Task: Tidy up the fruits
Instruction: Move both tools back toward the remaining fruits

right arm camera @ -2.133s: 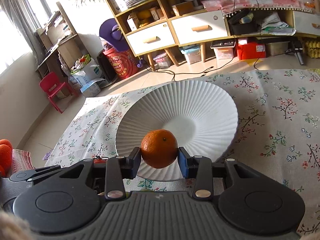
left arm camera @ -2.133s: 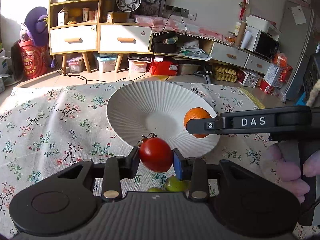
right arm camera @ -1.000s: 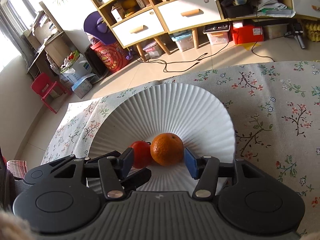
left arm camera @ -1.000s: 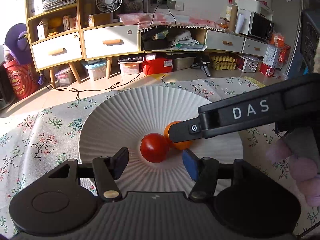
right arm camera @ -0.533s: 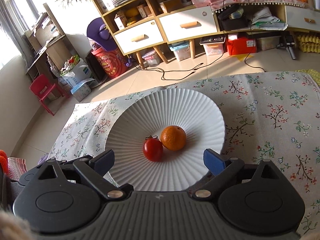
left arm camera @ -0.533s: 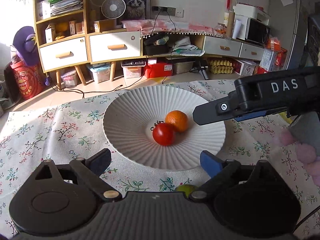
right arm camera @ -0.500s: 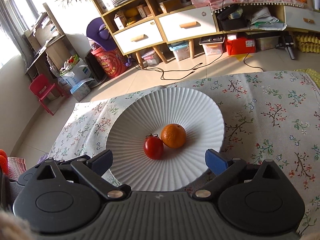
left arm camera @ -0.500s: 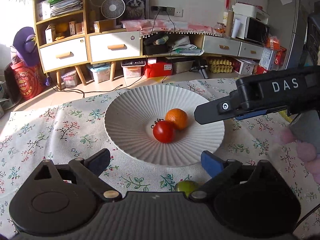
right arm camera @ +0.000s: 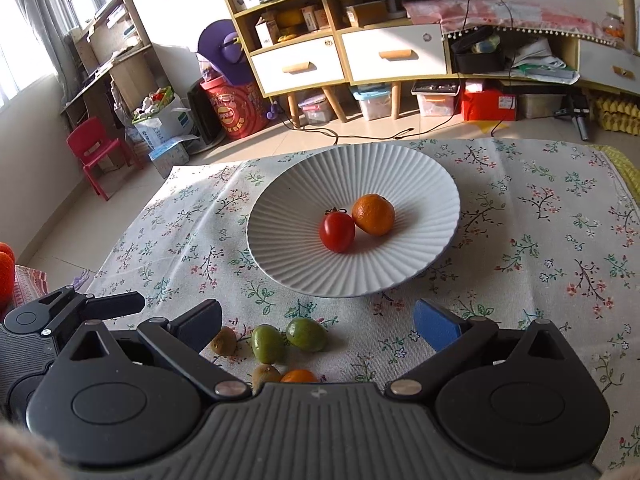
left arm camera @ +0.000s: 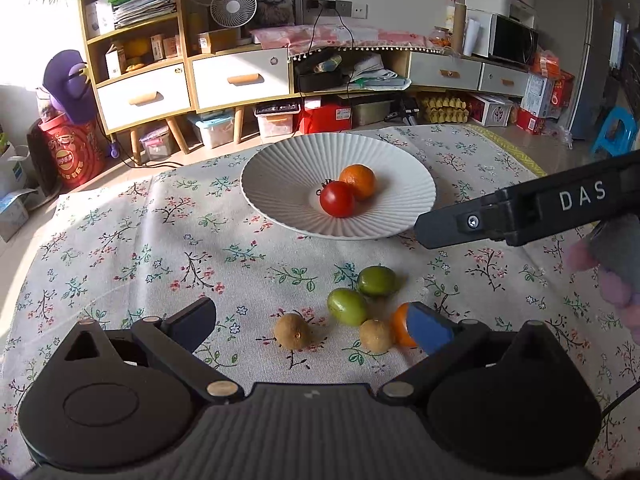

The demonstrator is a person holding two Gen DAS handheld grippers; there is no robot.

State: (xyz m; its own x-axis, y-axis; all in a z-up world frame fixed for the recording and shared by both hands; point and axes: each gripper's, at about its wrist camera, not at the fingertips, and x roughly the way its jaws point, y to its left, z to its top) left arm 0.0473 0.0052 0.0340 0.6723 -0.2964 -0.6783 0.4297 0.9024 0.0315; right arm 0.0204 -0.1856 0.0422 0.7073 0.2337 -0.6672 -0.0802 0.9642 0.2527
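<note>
A white ribbed plate (left arm camera: 280,164) (right arm camera: 420,176) holds a red tomato (left arm camera: 337,199) (right arm camera: 337,231) touching an orange mandarin (left arm camera: 357,181) (right arm camera: 373,214). On the floral cloth nearer me lie two green fruits (left arm camera: 347,306) (left arm camera: 376,280), two brown fruits (left arm camera: 293,331) (left arm camera: 375,335) and a small orange fruit (left arm camera: 398,330) partly behind my fingertip. My left gripper (left arm camera: 316,322) is open and empty above this cluster. My right gripper (right arm camera: 320,320) is open and empty, held back from the plate; its side shows in the left wrist view (left arm camera: 520,212).
The floral tablecloth (left arm camera: 160,240) covers the table. Its far edge lies just behind the plate. Beyond are a shelf unit with drawers (left arm camera: 180,80), storage boxes on the floor and a red child's chair (right arm camera: 96,148).
Both grippers let go of the tomato and mandarin in the plate, opened wide and drew back and up. The loose fruits on the cloth have come into view.
</note>
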